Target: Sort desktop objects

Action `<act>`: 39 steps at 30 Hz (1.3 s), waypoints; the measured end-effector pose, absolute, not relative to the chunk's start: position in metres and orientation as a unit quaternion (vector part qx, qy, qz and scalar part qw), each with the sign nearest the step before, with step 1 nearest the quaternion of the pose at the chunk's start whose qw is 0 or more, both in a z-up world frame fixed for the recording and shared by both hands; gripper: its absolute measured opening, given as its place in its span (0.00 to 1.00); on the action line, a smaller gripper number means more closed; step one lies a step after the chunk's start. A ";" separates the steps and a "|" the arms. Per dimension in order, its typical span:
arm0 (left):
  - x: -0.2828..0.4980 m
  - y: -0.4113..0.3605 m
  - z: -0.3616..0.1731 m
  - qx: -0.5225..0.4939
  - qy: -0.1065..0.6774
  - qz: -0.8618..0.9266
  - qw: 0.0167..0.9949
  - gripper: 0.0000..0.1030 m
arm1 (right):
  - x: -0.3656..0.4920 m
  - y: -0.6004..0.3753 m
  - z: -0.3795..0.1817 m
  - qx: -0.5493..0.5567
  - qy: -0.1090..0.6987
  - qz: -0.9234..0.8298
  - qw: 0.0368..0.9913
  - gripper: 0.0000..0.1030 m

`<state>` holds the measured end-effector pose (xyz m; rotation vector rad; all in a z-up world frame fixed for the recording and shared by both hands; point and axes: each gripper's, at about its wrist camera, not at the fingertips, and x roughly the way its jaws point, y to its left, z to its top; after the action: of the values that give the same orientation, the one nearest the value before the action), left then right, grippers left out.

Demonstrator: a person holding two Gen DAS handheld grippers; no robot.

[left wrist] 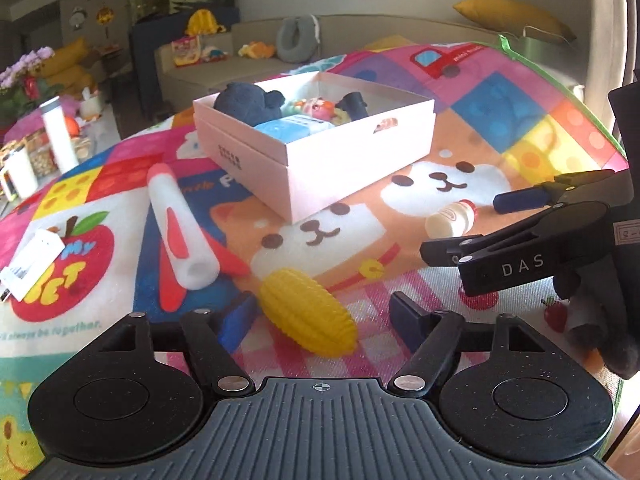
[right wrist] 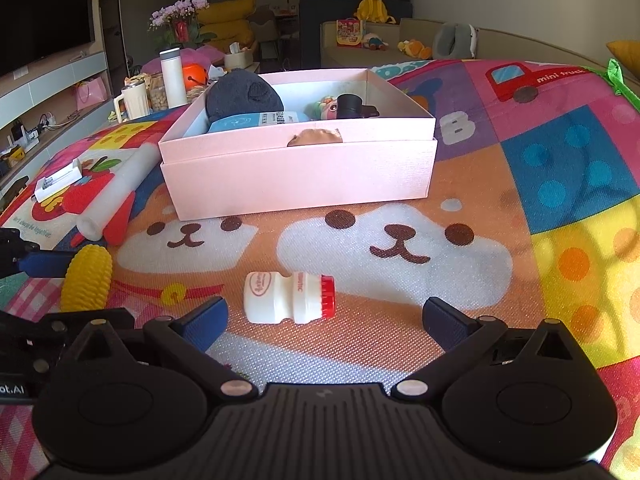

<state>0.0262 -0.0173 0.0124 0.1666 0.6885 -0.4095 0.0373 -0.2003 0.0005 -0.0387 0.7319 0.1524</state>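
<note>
The left gripper (left wrist: 322, 312) hangs released over the toy corn (left wrist: 307, 312), whose long axis runs slantwise between the spread fingers, so a slight twist would probably square the grasp. The right gripper (right wrist: 324, 318), also released, frames the little bottle (right wrist: 289, 298) lying sideways on the worktop (right wrist: 560, 168), short of the pink box (right wrist: 298, 172).

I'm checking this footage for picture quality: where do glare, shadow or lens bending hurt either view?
Left wrist view: strong backlight washes out the right edge, the play mat bulges like a dome, and the white charger smears. Right wrist view: sunlight brightens the mat's right side, straight edges of the pink box curve, and the small bottle stays sharp.
</note>
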 end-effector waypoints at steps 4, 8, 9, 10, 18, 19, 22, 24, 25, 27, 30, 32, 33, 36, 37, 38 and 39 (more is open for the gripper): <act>0.019 -0.001 0.018 0.076 0.334 -0.186 0.921 0.92 | 0.038 -0.200 0.001 -0.022 0.361 0.078 0.929 1.00; 0.026 0.036 0.033 0.046 0.305 -0.125 0.943 0.94 | 0.035 -0.200 0.000 -0.023 0.356 0.079 0.931 1.00; 0.034 0.050 0.036 0.036 0.297 -0.085 0.950 0.94 | 0.035 -0.200 0.000 -0.024 0.355 0.078 0.931 1.00; 0.043 0.065 0.038 0.025 0.290 -0.041 0.956 0.96 | 0.035 -0.200 0.000 -0.024 0.355 0.077 0.931 1.00; 0.131 0.158 0.015 -0.017 0.312 0.145 0.939 0.98 | 0.035 -0.199 0.000 -0.025 0.353 0.076 0.932 1.00; 0.139 0.162 0.013 -0.019 0.319 0.137 0.938 0.98 | 0.035 -0.199 0.000 -0.025 0.353 0.076 0.932 1.00; 0.155 0.168 0.009 -0.017 0.335 0.106 0.936 0.98 | 0.035 -0.199 0.000 -0.025 0.353 0.076 0.932 1.00; 0.160 0.167 0.007 -0.001 0.336 0.092 0.937 0.96 | 0.035 -0.199 0.000 -0.025 0.353 0.076 0.932 1.00; 0.162 0.167 0.006 0.006 0.340 0.088 0.936 0.87 | 0.035 -0.199 0.000 -0.024 0.353 0.076 0.932 1.00; 0.162 0.164 0.006 0.004 0.339 0.076 0.938 0.77 | 0.035 -0.199 -0.001 -0.025 0.353 0.076 0.932 1.00; 0.157 0.154 0.009 0.013 0.341 0.063 0.938 0.54 | 0.035 -0.199 0.000 -0.024 0.352 0.078 0.932 1.00; 0.149 0.142 0.010 0.020 0.343 0.054 0.937 0.51 | 0.035 -0.199 0.000 -0.024 0.353 0.077 0.932 1.00; 0.143 0.135 0.011 0.017 0.345 0.038 0.938 0.51 | 0.035 -0.200 0.000 -0.024 0.353 0.077 0.932 1.00; 0.122 0.108 0.011 0.020 0.346 -0.018 0.938 0.51 | 0.035 -0.199 0.000 -0.024 0.353 0.077 0.932 1.00; 0.115 0.099 0.010 0.024 0.346 -0.032 0.938 0.51 | 0.035 -0.200 0.000 -0.024 0.353 0.077 0.932 1.00; 0.108 0.090 0.010 0.022 0.347 -0.048 0.936 0.51 | 0.035 -0.200 0.000 -0.024 0.353 0.077 0.932 1.00; 0.103 0.083 0.011 0.016 0.348 -0.062 0.935 0.51 | 0.035 -0.200 0.000 -0.024 0.353 0.078 0.932 1.00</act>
<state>0.1030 0.0831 0.0110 0.0320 0.7121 -0.1270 0.0350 -0.2000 0.0000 -0.0491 0.7232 0.1587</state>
